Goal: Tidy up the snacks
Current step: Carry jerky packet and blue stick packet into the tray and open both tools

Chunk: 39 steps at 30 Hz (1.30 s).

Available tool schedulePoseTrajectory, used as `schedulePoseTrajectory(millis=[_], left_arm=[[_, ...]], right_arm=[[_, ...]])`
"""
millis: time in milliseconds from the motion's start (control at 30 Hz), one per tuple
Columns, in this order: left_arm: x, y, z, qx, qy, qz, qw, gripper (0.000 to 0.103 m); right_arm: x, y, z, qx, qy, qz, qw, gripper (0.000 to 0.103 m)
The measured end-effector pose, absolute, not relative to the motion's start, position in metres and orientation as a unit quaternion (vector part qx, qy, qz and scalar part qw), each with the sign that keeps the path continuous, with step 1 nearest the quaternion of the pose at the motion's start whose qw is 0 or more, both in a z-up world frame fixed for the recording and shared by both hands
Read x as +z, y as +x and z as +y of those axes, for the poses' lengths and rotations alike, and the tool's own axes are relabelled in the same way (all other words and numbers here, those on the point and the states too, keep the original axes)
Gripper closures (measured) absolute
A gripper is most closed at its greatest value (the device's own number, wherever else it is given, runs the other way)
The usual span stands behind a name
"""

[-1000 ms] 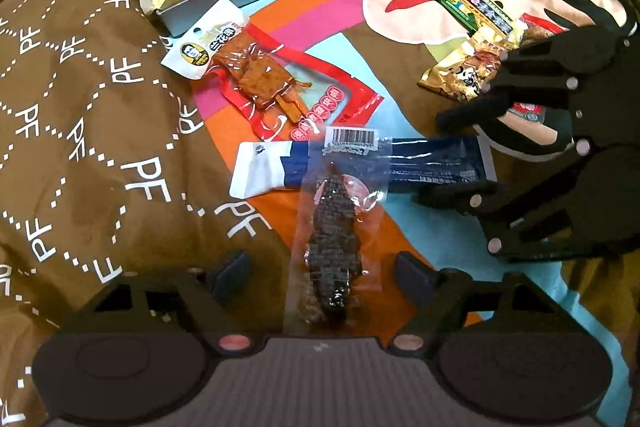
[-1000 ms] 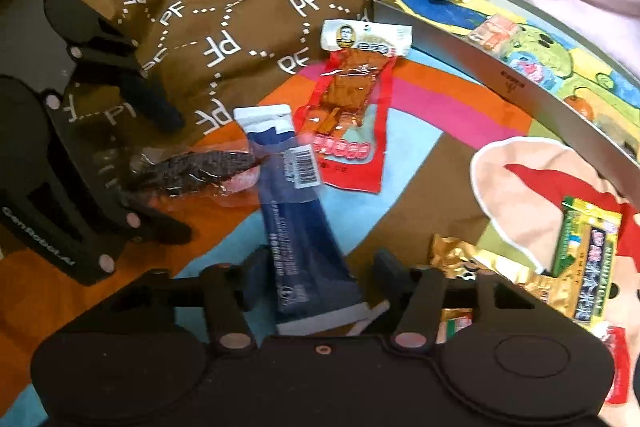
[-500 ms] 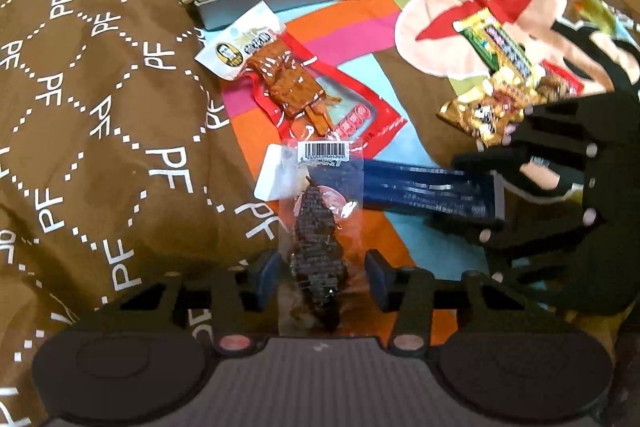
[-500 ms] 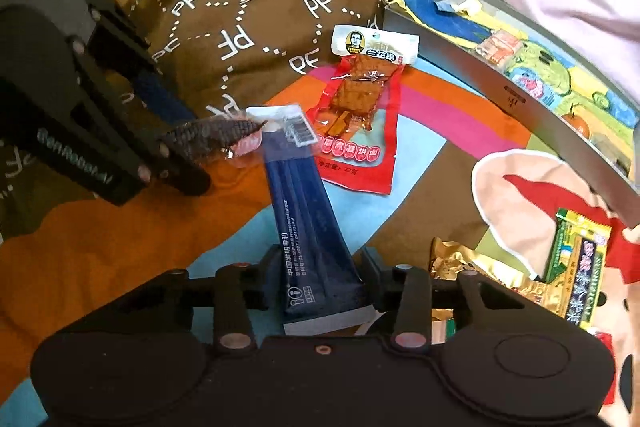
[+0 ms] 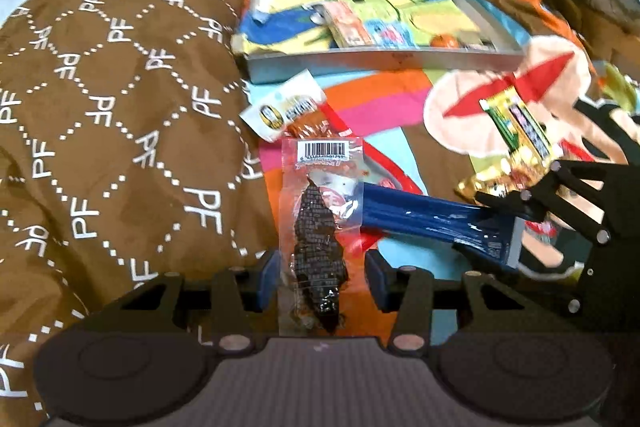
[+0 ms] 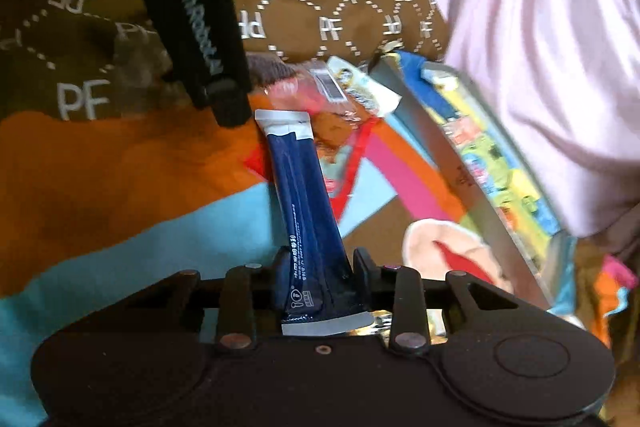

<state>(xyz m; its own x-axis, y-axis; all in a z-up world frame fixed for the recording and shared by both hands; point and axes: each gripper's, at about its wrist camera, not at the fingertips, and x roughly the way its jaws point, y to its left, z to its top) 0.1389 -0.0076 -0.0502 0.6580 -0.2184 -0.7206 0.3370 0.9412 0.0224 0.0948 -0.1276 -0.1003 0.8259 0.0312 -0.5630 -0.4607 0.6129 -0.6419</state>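
The left gripper pinches the clear packet by its lower end; the right gripper clamps the blue stick near its tail. Both are light, limp, slippery film held above the blanket, short of the tray; sealed ends probably grip best.

navy sachet, brown PF-lettered blanket

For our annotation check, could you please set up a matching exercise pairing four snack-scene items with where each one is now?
Items:
1. clear packet
2. blue stick pack
3. green-and-yellow packet
4. metal tray

Places:
A. lying on the quilt's red-and-cream patch
B. in the right gripper
C. against the pink cloth
D. in the left gripper

Pairs: 1-D, 2-B, 3-A, 4-C
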Motion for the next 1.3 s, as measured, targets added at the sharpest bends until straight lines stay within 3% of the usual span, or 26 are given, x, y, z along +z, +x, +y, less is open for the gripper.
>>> schedulePoseTrajectory(millis=[533, 800, 1300], left_arm=[[-0.047, 0.133, -0.009, -0.129, 0.065, 0.346, 0.927, 0.052], [-0.032, 0.148, -0.014, -0.107, 0.028, 0.338, 0.935, 0.052], [0.027, 0.274, -0.097, -0.093, -0.017, 0.304, 0.948, 0.052]], right_arm=[[-0.097, 0.088, -0.134, 0.071, -0.514, 0.146, 0.843, 0.069], [-0.076, 0.115, -0.152, 0.015, -0.473, 0.111, 0.874, 0.069], [-0.042, 0.198, -0.218, -0.086, -0.365, 0.111, 0.92, 0.069]])
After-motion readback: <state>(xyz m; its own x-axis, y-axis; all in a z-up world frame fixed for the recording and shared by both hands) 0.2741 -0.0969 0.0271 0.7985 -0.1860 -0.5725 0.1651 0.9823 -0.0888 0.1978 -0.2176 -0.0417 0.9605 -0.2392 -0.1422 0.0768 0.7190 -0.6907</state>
